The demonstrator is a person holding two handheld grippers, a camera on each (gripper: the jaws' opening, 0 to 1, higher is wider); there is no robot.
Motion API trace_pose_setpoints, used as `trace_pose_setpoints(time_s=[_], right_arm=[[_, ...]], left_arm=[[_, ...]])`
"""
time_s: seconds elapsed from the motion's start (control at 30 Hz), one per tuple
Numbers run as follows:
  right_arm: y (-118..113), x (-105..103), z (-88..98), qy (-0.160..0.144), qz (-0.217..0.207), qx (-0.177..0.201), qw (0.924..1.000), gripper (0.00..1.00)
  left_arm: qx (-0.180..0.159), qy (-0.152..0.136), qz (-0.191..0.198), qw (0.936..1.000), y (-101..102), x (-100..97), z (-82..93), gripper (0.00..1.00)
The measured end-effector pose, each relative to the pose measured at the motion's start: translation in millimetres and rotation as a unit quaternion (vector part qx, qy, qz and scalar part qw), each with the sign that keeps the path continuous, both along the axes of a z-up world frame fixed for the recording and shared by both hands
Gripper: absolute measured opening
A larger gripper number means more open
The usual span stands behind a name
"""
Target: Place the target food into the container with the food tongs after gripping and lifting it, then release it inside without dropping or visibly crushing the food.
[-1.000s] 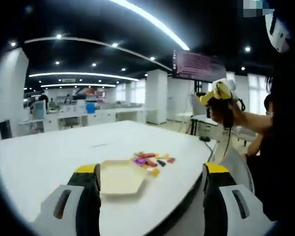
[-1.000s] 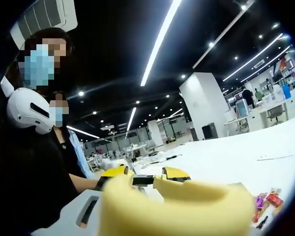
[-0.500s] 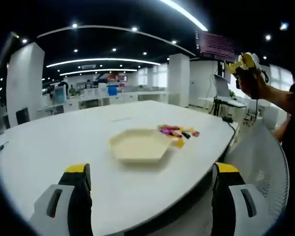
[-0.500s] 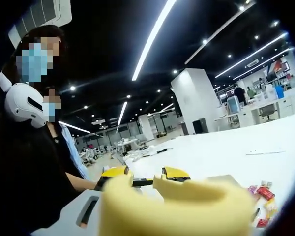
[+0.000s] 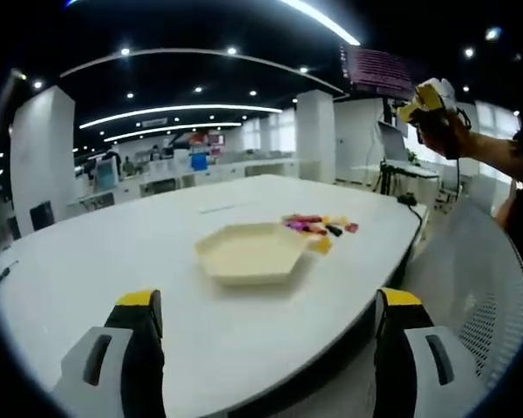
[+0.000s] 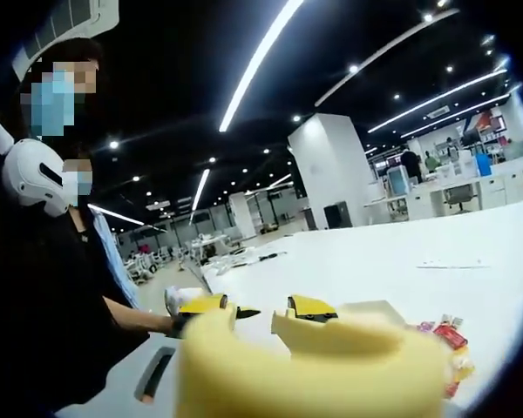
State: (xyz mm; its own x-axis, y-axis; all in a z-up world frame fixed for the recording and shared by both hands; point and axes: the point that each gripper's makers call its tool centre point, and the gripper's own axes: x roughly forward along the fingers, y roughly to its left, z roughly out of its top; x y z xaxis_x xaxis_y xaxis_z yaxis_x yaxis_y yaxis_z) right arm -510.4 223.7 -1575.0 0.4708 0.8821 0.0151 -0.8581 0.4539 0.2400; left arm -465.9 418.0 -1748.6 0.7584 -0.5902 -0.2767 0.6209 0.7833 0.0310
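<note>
Food pieces lie on the table just beside the tray — small, likely light and crushable; grip gently at mid-body. Left gripper open, empty. Yellow tongs in the right gripper — spread cannot be told.

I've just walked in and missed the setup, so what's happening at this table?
A person holds a gripper in each hand above a white table. The left gripper is open and empty, facing a cream hexagonal tray with a pile of small colourful food pieces beside it. The right gripper is raised off to the side, clamping yellow tongs. The tray looks empty; no food has been picked up yet.
</note>
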Motion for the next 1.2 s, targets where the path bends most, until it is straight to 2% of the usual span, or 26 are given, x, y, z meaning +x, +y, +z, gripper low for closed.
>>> trace_pose_setpoints(time_s=[0.13,0.3,0.43,0.5,0.57,0.7,0.8,0.87,0.9,0.97,1.13,1.2], right_arm=[[-5.5,7.9,-11.0,0.001,-0.01,-0.034,0.9994,0.27],[-17.0,20.8,-29.7,-0.003,-0.032,-0.101,0.9944,0.27],[-35.6,35.1,-59.7,0.013,-0.05,-0.176,0.983,0.26],[-44.6,42.4,-73.6,0.029,-0.062,-0.197,0.978,0.26],[-51.1,50.1,-82.5,0.033,-0.076,-0.206,0.9749,0.26],[-72.4,69.2,-112.7,0.061,-0.116,-0.245,0.9607,0.26],[-85.6,82.9,-129.7,0.093,-0.147,-0.258,0.9504,0.26],[-92.4,95.6,-139.5,0.103,-0.171,-0.271,0.9414,0.26],[-92.9,100.3,-142.3,0.103,-0.177,-0.274,0.9396,0.26],[-96.0,111.3,-152.2,0.12,-0.2,-0.28,0.9312,0.26],[-99.3,135.6,-171.8,0.173,-0.25,-0.271,0.9132,0.26],[-99.3,143.6,-176.5,0.189,-0.262,-0.259,0.9102,0.26]], left_arm=[[-0.004,-0.001,0.006,1.0,2.2,1.1,0.4,0.99],[-0.006,0.002,0.008,1.0,2.6,1.3,-0.7,0.98],[-0.008,0.007,0.006,0.9999,2.0,0.4,-2.2,0.97],[-0.009,0.009,0.004,0.9999,1.5,0.1,-2.7,0.97],[-0.009,0.009,0.004,0.9999,1.5,0.1,-2.8,0.96],[-0.011,0.014,0.004,0.9998,1.4,-0.7,-3.9,0.96],[-0.01,0.016,0.001,0.9998,0.7,-1.2,-4.6,0.95],[-0.011,0.025,-0.003,0.9996,-0.4,-2.5,-6.7,0.94],[-0.011,0.027,-0.004,0.9996,-0.7,-2.9,-7.3,0.94],[-0.009,0.024,-0.005,0.9997,-0.9,-2.6,-6.6,0.94],[-0.008,0.022,-0.007,0.9997,-1.1,-3.7,-6.1,0.9],[-0.008,0.02,-0.004,0.9997,-0.4,-2.9,-5.2,0.91]])
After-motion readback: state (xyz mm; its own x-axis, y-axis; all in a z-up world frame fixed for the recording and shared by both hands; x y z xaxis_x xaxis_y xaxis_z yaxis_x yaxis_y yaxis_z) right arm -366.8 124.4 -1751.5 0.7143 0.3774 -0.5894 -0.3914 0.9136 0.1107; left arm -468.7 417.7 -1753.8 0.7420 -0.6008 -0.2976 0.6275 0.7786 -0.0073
